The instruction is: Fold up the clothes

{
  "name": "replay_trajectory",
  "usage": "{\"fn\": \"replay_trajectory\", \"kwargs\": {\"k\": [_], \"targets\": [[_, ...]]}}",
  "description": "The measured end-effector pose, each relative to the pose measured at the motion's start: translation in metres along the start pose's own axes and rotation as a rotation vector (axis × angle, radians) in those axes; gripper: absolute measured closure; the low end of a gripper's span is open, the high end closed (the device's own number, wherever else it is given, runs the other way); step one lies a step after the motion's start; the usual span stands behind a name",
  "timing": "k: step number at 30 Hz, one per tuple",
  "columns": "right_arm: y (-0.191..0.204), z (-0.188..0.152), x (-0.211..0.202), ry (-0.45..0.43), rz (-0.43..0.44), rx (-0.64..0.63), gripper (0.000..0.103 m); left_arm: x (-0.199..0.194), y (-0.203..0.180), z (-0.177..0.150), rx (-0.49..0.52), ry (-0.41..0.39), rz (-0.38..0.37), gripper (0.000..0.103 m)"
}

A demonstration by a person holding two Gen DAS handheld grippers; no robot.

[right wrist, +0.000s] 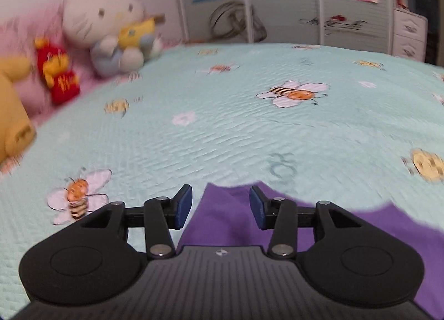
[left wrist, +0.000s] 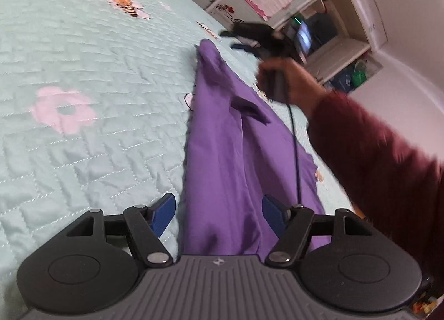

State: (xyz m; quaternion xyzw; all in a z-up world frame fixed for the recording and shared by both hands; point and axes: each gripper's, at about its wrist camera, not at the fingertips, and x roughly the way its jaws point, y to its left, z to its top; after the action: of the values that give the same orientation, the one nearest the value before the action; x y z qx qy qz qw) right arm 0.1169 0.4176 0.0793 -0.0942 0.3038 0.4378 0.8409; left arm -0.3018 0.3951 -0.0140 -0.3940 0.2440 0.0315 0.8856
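A purple garment (left wrist: 222, 153) lies in a long rumpled strip across the pale green quilted bedspread (left wrist: 83, 84). My left gripper (left wrist: 219, 214) is open just above its near end, the cloth lying between the blue pads (left wrist: 163, 213) without being pinched. In the left wrist view my right gripper (left wrist: 241, 39) hangs blurred above the garment's far tip, held by a hand in a dark red sleeve (left wrist: 374, 159). In the right wrist view the right gripper (right wrist: 220, 206) is open over an edge of the purple garment (right wrist: 227, 220), its pads clear of the cloth.
Plush toys (right wrist: 105, 28) sit on a pink pillow at the head of the bed (right wrist: 249, 125). White cabinet doors with pinned papers (right wrist: 347, 0) stand behind the bed. Open shelves with clutter (left wrist: 341, 50) are in the room's corner.
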Motion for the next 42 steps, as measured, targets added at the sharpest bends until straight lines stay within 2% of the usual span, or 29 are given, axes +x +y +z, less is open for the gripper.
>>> {"fn": "replay_trajectory", "kwargs": {"k": [3,6,7,11,12,13,14,15,17,21,24,27,29,31,32,33,35,39,42], "targets": [[0.012,0.013,0.025,0.074,0.008,-0.068,0.054,0.002,0.003,0.001,-0.021,0.004,-0.003,0.034],[0.022,0.021,0.045,0.135,-0.032,-0.142,0.054,0.001,0.008,0.001,-0.059,-0.003,0.018,0.045],[0.024,0.022,0.050,0.153,-0.034,-0.146,0.054,0.000,0.008,0.000,-0.065,-0.007,0.025,0.050],[0.020,0.020,0.063,0.210,-0.022,-0.116,0.055,-0.002,0.005,-0.006,-0.043,-0.013,0.047,0.059],[0.018,0.019,0.066,0.222,-0.014,-0.100,0.058,-0.002,0.007,-0.006,-0.052,-0.011,0.055,0.068],[0.016,0.018,0.071,0.236,0.000,-0.080,0.064,-0.002,0.009,-0.006,-0.062,-0.009,0.063,0.083],[0.013,0.017,0.075,0.249,0.009,-0.058,0.083,-0.002,0.011,-0.007,-0.072,-0.008,0.071,0.090],[0.009,0.015,0.076,0.256,0.018,-0.033,0.086,-0.003,0.013,-0.008,-0.085,-0.007,0.084,0.096],[0.003,0.010,0.073,0.251,0.046,0.023,0.092,-0.005,0.017,-0.010,-0.104,-0.011,0.094,0.098],[-0.015,0.005,0.064,0.175,0.068,0.157,0.093,-0.008,0.011,-0.016,-0.078,-0.027,0.136,0.099],[-0.020,0.003,0.063,0.120,0.052,0.190,0.094,-0.012,0.004,-0.021,-0.048,-0.039,0.167,0.099],[-0.019,-0.002,0.073,0.123,0.057,0.184,0.094,-0.013,0.006,-0.023,-0.047,-0.041,0.169,0.099],[-0.019,-0.005,0.076,0.112,0.066,0.192,0.090,-0.015,0.007,-0.025,-0.046,-0.041,0.171,0.097],[-0.024,-0.006,0.074,0.097,0.096,0.219,0.083,-0.016,0.007,-0.025,-0.049,-0.043,0.168,0.097],[-0.028,-0.006,0.069,0.080,0.109,0.241,0.076,-0.015,0.009,-0.025,-0.061,-0.042,0.161,0.097],[-0.032,-0.007,0.060,0.050,0.118,0.267,0.067,-0.015,0.011,-0.024,-0.074,-0.042,0.155,0.097],[-0.044,-0.011,0.034,-0.022,0.116,0.320,0.059,-0.016,0.014,-0.022,-0.102,-0.039,0.138,0.097],[-0.079,-0.037,-0.037,-0.155,0.035,0.455,0.059,-0.020,0.017,-0.021,-0.147,-0.036,0.118,0.097],[-0.110,-0.075,-0.097,-0.202,-0.050,0.580,0.059,-0.027,0.012,-0.021,-0.146,-0.048,0.128,0.091]]}}
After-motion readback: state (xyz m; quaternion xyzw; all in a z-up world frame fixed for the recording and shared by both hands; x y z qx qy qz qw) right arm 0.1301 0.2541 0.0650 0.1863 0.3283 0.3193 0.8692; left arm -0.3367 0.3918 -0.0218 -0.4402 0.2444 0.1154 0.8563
